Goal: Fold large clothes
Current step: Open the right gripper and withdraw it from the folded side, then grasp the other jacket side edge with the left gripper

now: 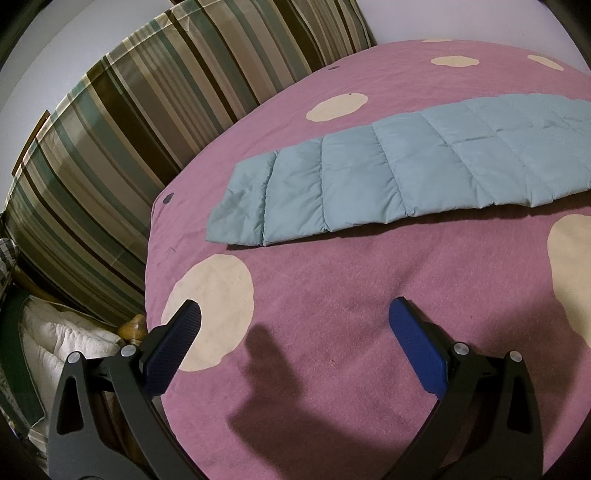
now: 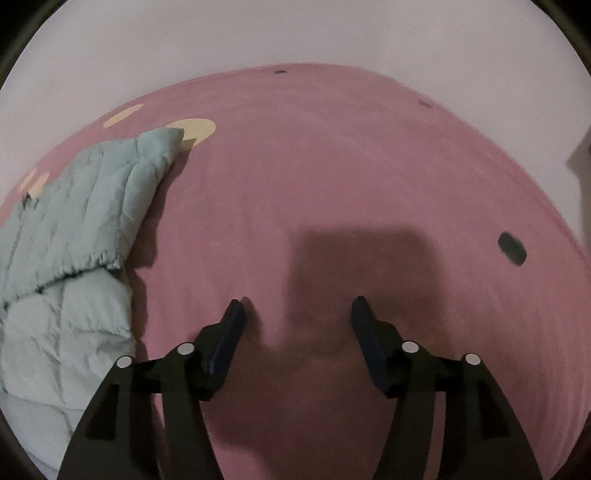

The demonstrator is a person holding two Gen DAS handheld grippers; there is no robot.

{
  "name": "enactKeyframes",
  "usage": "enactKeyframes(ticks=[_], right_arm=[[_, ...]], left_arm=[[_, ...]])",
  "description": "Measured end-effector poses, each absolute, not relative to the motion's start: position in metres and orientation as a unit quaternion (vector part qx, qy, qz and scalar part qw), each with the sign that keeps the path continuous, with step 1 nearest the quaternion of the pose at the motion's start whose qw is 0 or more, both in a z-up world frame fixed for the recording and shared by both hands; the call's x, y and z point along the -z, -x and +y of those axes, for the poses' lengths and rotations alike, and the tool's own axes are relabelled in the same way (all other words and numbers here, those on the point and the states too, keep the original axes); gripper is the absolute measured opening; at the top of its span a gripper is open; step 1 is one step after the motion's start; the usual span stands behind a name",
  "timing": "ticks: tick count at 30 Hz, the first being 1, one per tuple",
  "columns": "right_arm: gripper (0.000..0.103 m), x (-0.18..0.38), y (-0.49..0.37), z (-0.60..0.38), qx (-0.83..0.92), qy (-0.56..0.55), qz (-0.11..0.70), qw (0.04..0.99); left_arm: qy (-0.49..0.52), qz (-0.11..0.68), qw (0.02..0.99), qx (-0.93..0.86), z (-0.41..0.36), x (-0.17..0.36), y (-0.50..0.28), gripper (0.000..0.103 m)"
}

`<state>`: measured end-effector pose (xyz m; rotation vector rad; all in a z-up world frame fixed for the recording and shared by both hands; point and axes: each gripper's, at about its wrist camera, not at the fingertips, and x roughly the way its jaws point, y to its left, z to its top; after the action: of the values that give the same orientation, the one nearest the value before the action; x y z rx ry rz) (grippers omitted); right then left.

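A pale blue quilted garment (image 1: 388,170) lies folded into a long flat strip on the pink bedspread (image 1: 332,295) with cream dots. My left gripper (image 1: 295,314) hovers open over bare bedspread in front of the strip, nothing between its blue pads. In the right wrist view the same quilted garment (image 2: 70,236) lies at the left edge, one layer folded over another. My right gripper (image 2: 297,306) stands open over the pink bedspread (image 2: 369,166), to the right of the garment and apart from it, with nothing between its fingers.
A striped pillow or cushion (image 1: 140,122) runs along the bed's far left side. White bedding (image 1: 55,343) sits low beside the bed, near a wooden knob (image 1: 133,325). Small dark patches (image 2: 511,248) mark the bedspread. A pale wall (image 2: 295,33) rises behind the bed.
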<state>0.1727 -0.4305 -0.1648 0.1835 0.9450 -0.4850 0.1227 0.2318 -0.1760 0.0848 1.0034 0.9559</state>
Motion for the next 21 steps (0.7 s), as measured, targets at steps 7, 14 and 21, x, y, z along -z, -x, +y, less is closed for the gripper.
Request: enactKeyframes(ticks=[7,14,21], right_arm=[[0.075,0.170,-0.185,-0.440,0.234,-0.090,0.453,0.855],[0.078,0.172,-0.189,-0.435,0.239,-0.091,0.453,0.854],[0.079,0.172,-0.185,-0.433,0.240,-0.091,0.451,0.855]], left_arm=[[-0.031,0.462,0.771,-0.437,0.236,0.176,-0.122,0.101],[-0.014,0.460,0.776,-0.431,0.237,0.178,-0.121,0.101],[0.031,0.458,0.788,-0.410,0.249,0.175,-0.113,0.101]])
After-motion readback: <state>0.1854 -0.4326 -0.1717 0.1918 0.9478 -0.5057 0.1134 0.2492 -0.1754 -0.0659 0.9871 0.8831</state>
